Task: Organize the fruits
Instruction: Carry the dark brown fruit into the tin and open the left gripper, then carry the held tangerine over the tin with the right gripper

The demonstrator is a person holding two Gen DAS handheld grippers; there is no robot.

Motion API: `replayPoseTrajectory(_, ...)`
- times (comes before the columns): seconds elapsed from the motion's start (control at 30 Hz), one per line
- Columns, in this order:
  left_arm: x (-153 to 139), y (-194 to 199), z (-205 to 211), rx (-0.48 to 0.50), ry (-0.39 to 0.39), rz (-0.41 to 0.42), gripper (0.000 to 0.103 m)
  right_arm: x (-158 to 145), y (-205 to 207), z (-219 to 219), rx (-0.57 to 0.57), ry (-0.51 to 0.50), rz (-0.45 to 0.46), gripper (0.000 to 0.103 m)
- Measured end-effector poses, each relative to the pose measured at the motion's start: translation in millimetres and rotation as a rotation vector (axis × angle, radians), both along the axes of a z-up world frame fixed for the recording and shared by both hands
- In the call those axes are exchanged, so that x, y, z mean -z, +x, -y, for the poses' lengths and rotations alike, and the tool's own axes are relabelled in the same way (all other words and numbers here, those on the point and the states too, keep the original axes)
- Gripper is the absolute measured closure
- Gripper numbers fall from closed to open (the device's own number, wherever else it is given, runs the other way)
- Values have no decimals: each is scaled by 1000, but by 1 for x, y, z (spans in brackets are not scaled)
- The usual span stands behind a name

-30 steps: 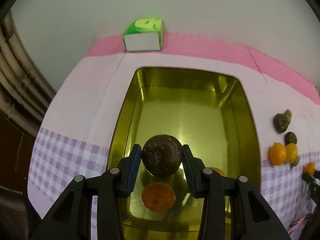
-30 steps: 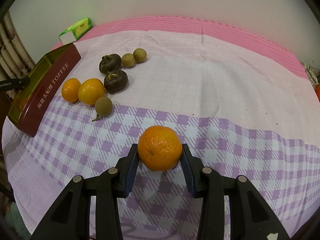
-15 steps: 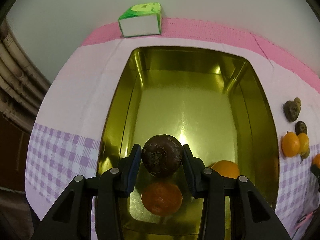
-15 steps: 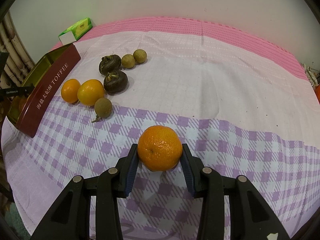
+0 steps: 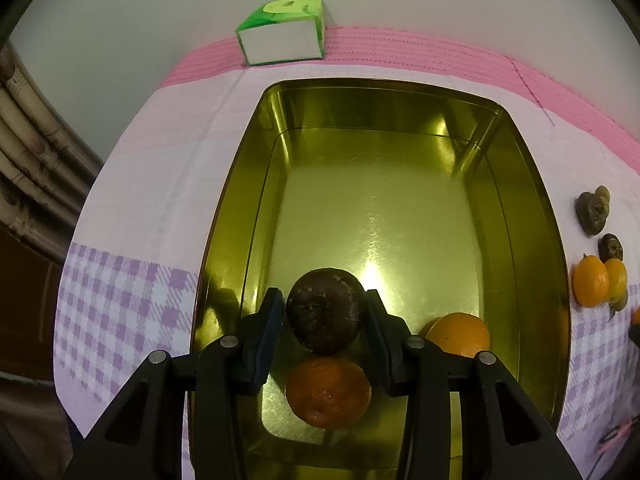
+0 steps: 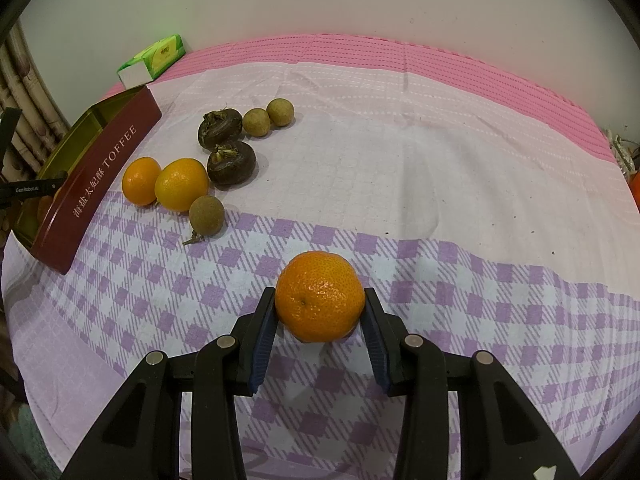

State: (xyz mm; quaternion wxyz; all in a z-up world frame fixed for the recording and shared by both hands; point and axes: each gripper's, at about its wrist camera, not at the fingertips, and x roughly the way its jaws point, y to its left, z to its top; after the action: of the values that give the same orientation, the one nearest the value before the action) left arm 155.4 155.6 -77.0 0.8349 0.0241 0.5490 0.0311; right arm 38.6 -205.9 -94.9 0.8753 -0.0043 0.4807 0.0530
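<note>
The dark brown fruit (image 5: 325, 310) sits pinched between the two fingers of the left gripper (image 5: 325, 320). It hangs inside the gold tin (image 5: 224, 240), lower and further in than a second ago, with more of the tin around it now. Two oranges (image 5: 329, 392) already lie on the tin floor, one right below the fruit. So the drop looks close.

The right gripper (image 6: 320, 318) has not moved. It pinches an orange (image 6: 319, 296) above the checked cloth (image 6: 480, 280), well apart from the tin. More loose fruits (image 6: 182, 184) wait beside the tin's red wall.
</note>
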Motion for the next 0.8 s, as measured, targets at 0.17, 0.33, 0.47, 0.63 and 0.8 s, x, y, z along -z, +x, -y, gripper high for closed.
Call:
replayPoseTrajectory(0.17, -9, -5, 2, 6, 17, 29, 48, -2, 0, 0, -1, -4, 6, 65)
replayPoseTrajectory(0.33, -26, -11, 1, -1, 21, 78, 41, -9, -2, -3, -5, -3, 22, 66)
replayPoseTrajectory(0.47, -48, -19, -2, -19, 30, 155, 36, -23, -4, -12, -16, 2, 56, 73)
replayPoseTrajectory(0.63, -68, -30, -13, -50, 1, 222, 34, -25, 0, -24, -20, -47, 53, 72)
replayPoseTrajectory(0.8, -81, -44, -19, -61, -13, 251, 32, -15, 2, -20, -1, -47, 17, 69)
